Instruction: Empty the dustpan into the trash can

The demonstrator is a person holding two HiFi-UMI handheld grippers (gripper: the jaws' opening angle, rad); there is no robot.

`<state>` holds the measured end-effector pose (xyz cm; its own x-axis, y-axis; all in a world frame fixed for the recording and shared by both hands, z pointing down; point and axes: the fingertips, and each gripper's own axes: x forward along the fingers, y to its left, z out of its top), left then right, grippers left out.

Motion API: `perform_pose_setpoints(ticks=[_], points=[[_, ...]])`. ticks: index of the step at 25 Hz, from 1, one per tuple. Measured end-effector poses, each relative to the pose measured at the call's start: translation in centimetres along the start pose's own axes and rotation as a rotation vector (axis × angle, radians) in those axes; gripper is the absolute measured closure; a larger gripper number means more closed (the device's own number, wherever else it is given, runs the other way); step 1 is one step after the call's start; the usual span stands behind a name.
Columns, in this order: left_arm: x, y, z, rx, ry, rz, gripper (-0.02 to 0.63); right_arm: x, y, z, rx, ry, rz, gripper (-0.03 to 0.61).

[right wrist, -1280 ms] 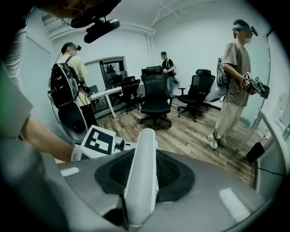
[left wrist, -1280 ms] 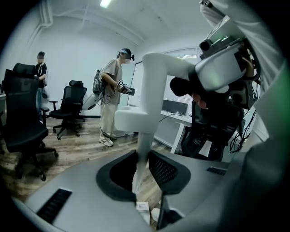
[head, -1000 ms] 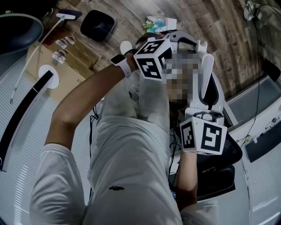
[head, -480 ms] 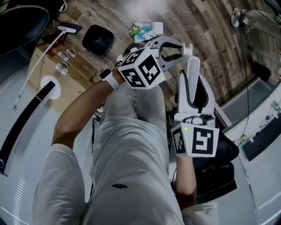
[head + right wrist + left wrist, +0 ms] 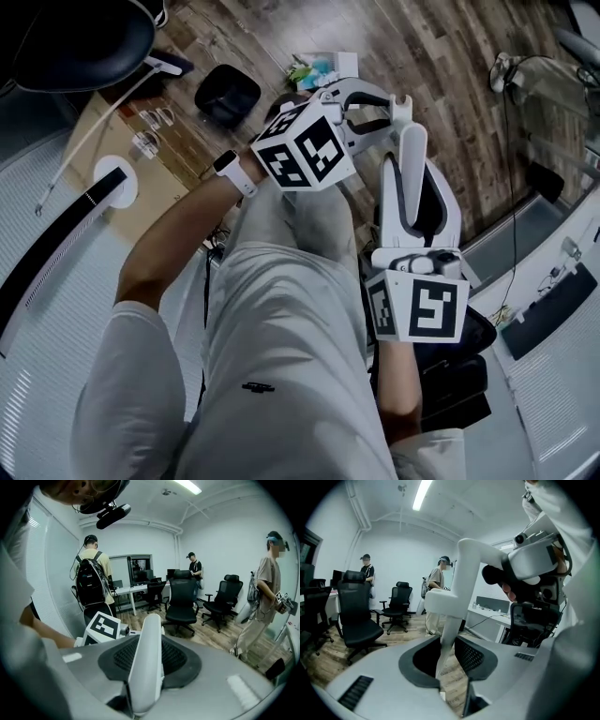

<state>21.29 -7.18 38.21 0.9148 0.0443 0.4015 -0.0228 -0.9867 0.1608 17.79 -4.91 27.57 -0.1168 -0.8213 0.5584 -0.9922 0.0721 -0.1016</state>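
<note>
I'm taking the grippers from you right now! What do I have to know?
Left gripper: jaws have just been opening. The thin end of the white handle, likely the dustpan's, stands between them and looks unpinched.
Right gripper: jaws shut on the white handle, held up in front of the body.
Things: the pan end is not clear to see. The black container on the floor ahead may be the trash can.
Done: handle lifted.
Left: carry it to the can and tip it out.

You've raised both: your left gripper (image 5: 394, 112) and right gripper (image 5: 415, 255) bring the dustpan handle (image 5: 412, 183) up closer, the left's jaws just opening around it.
</note>
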Motion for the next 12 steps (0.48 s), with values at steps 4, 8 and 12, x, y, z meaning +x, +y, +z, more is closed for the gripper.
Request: perform_pose_setpoints(ticks=[4, 8, 12], points=[[-2.5, 1.1, 1.8, -0.019, -0.020, 0.029, 0.514, -0.2, 1.9, 2.6, -0.023, -0.035, 0.028, 0.445], [-5.0, 1.9, 3.5, -0.031, -0.024, 0.068, 0.514, -0.5, 3.6, 5.0, -0.040, -0.064, 0.068, 0.445], [-7.4, 2.8, 5.4, -0.064, -0.032, 0.117, 0.512, -1.1, 5.0, 7.6, -0.054, -0.081, 0.118, 0.445]])
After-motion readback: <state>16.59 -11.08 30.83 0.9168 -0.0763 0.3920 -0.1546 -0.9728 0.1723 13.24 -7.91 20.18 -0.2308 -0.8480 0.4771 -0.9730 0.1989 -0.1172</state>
